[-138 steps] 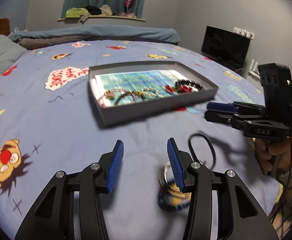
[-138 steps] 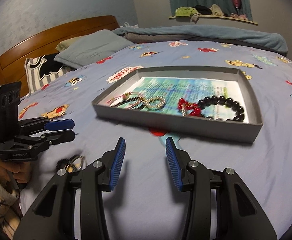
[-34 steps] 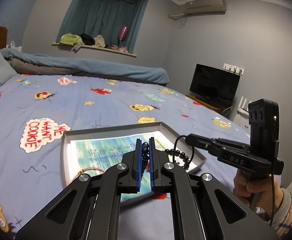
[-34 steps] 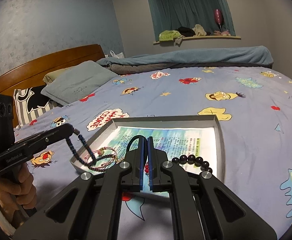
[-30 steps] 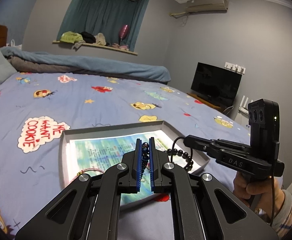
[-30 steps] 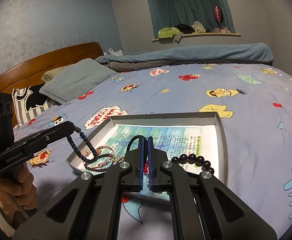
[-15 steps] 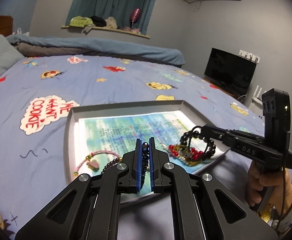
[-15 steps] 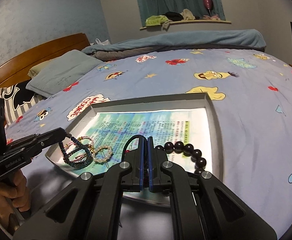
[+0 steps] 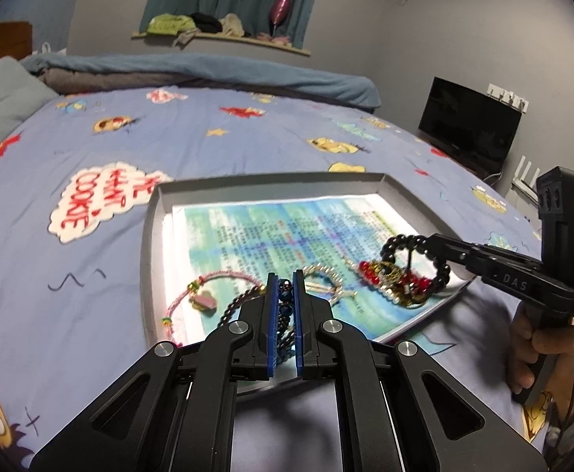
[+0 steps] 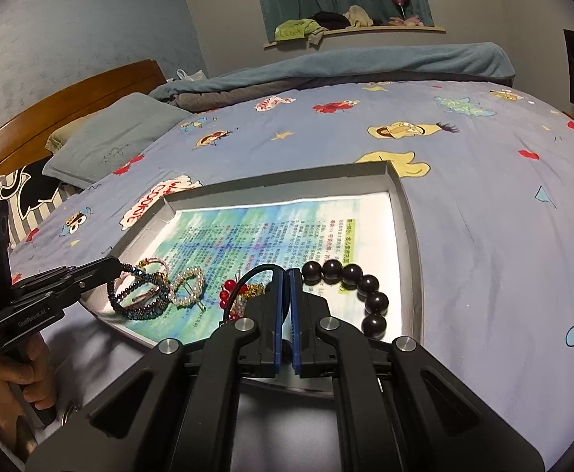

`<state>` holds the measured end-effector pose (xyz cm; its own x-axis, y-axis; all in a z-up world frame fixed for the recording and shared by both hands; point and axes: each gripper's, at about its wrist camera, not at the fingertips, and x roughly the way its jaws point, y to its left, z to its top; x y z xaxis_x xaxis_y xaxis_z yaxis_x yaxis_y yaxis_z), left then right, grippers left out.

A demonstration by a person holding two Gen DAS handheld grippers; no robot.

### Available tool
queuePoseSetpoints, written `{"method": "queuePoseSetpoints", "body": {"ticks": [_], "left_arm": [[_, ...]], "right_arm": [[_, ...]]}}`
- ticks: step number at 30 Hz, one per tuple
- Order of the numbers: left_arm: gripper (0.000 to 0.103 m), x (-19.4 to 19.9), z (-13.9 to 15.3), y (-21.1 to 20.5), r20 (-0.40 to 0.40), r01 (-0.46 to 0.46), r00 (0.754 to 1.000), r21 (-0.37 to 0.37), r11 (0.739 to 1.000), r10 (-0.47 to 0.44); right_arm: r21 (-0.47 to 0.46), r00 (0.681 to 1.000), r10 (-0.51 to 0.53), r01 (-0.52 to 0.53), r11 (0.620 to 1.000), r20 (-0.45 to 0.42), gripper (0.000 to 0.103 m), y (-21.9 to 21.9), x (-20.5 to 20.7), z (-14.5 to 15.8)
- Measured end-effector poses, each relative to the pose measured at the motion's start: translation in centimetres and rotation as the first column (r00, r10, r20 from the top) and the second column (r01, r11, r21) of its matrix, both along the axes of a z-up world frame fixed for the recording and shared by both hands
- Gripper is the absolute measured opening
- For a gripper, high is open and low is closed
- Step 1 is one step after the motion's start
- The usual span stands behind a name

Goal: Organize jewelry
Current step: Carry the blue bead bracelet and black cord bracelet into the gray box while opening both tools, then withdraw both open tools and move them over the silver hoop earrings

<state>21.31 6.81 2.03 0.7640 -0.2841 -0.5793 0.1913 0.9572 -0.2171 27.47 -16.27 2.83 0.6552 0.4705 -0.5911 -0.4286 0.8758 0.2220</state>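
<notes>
Both grippers are clamped down right now. My left gripper (image 9: 285, 287) has its blue pads nearly together on the dark blue bead bracelet (image 10: 137, 299), whose loops rest in the near-left corner of the grey tray (image 10: 408, 236), touching the pearl bracelet (image 10: 187, 281). My right gripper (image 10: 285, 275) is pinched on a thin black cord (image 10: 247, 277), over the near-right part of the tray. Just beside it the black bead bracelet (image 10: 359, 291) lies on the printed paper (image 9: 287, 228), with a red and gold bead piece (image 9: 395, 283) in the middle. A pink cord bracelet (image 9: 204, 295) sits near left. Tray is on the blue cartoon bedsheet (image 9: 90, 149).
</notes>
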Motion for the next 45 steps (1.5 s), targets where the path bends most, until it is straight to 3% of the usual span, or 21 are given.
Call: {"method": "queuePoseSetpoints", "body": {"ticks": [3,6,8,10,12,14,24,31,36,45], "left_arm": [[0.007,0.1,-0.4,0.3,-0.024,-0.005,1.0,-0.005,1.0,0.005],[0.019,-0.1,-0.5,0.6,-0.034,-0.01,0.999,-0.012,1.0,0.01],[0.021,-0.2,-0.6,0.7,-0.038,-0.012,0.999,-0.013,1.0,0.012],[0.025,-0.3,-0.5,0.8,-0.037,-0.013,0.999,-0.014,1.0,0.012],[0.028,-0.5,-0.5,0.8,-0.037,-0.014,0.999,-0.012,1.0,0.014],[0.029,-0.7,-0.4,0.8,-0.036,-0.015,0.999,-0.006,1.0,0.015],[0.047,-3.4,0.4,0.3,0.002,0.015,1.0,0.02,1.0,-0.015],[0.052,-6.5,0.7,-0.3,0.028,0.045,0.999,0.044,0.998,-0.047],[0.053,-9.3,0.4,-0.3,0.032,0.084,0.996,0.075,0.994,-0.087],[0.053,-13.6,-1.2,0.4,-0.002,0.116,0.993,0.035,0.993,-0.116]], "right_arm": [[-0.008,1.0,0.006,-0.006,1.0,-0.004,0.004,0.0,-0.1,-0.1],[-0.014,1.0,0.012,-0.012,1.0,-0.005,0.005,0.1,-0.2,-0.2],[-0.016,1.0,0.015,-0.015,1.0,-0.006,0.006,0.1,-0.2,-0.2],[-0.018,1.0,0.019,-0.019,1.0,-0.006,0.015,0.0,-0.4,-0.1],[-0.021,1.0,0.025,-0.025,0.999,0.003,0.034,0.0,-0.6,0.0],[-0.028,1.0,0.025,-0.025,0.999,0.015,0.042,0.0,-0.9,0.3],[-0.021,0.996,0.035,-0.033,0.999,0.086,0.044,-0.8,-3.4,1.4],[-0.01,0.988,0.042,-0.041,0.999,0.147,0.046,-0.6,-5.5,2.0],[-0.031,0.984,0.067,-0.062,0.998,0.168,0.054,0.1,-7.2,1.8],[-0.042,0.983,0.1,-0.095,0.995,0.155,0.06,1.4,-8.8,0.8]]}}
